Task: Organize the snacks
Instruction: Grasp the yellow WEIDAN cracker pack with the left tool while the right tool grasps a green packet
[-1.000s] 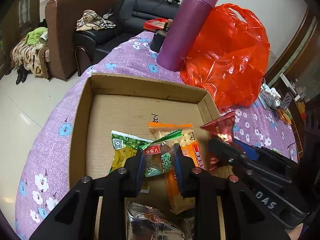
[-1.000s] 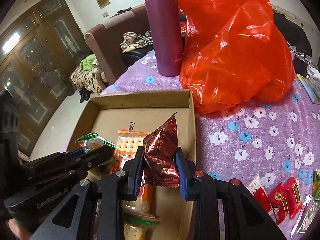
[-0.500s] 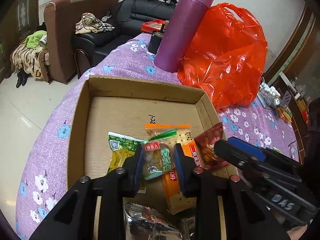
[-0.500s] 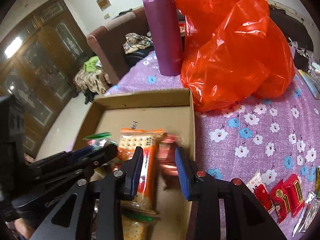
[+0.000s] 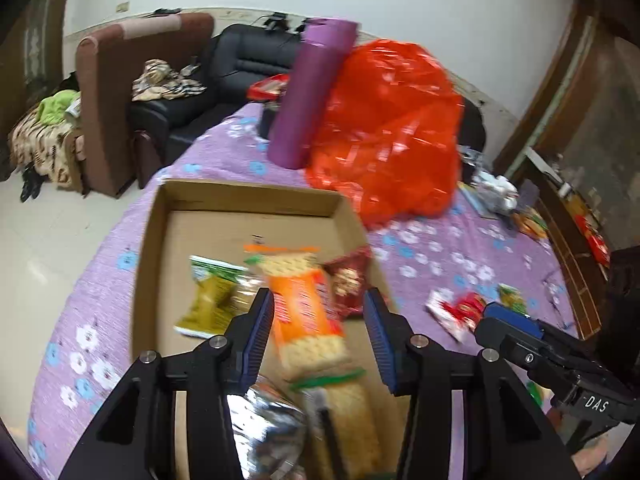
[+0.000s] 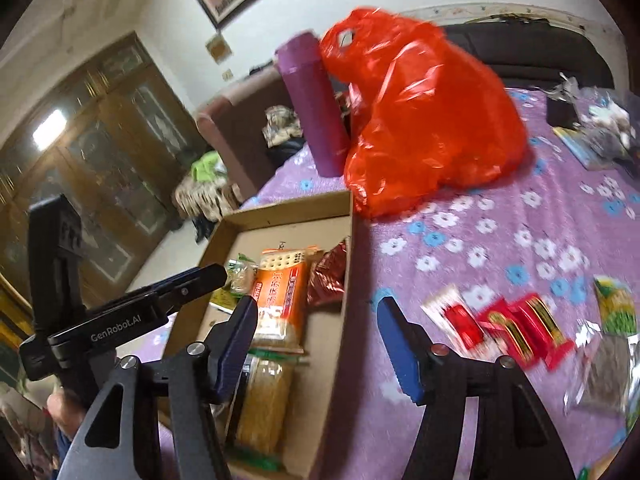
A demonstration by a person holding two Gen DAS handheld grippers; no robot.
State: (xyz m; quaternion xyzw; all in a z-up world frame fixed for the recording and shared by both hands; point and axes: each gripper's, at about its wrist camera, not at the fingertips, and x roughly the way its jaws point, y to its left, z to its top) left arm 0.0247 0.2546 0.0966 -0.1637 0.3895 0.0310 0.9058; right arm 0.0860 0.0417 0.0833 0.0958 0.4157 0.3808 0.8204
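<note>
A shallow cardboard box (image 5: 256, 200) lies on the purple flowered cloth and also shows in the right wrist view (image 6: 288, 210). In it lie an orange cracker pack (image 5: 304, 312), a green snack packet (image 5: 212, 296), a dark red foil packet (image 5: 350, 280) by the right wall, a silver packet (image 5: 268, 428) and another cracker pack (image 6: 266, 400). My left gripper (image 5: 320, 332) is open and empty above the orange pack. My right gripper (image 6: 320, 340) is open and empty over the box's right wall. Loose red snack packets (image 6: 516, 328) lie on the cloth to the right.
A tall purple bottle (image 5: 310, 92) and a red plastic bag (image 5: 388, 128) stand behind the box. A green packet (image 6: 616, 304) and a silver packet (image 6: 604, 376) lie at the right. Small clutter sits at the table's far right (image 5: 496, 192). Sofas stand beyond.
My left gripper opened and let go of the green snack packet, which now lies in the box. My right gripper opened wide and drew back; the dark red packet lies in the box.
</note>
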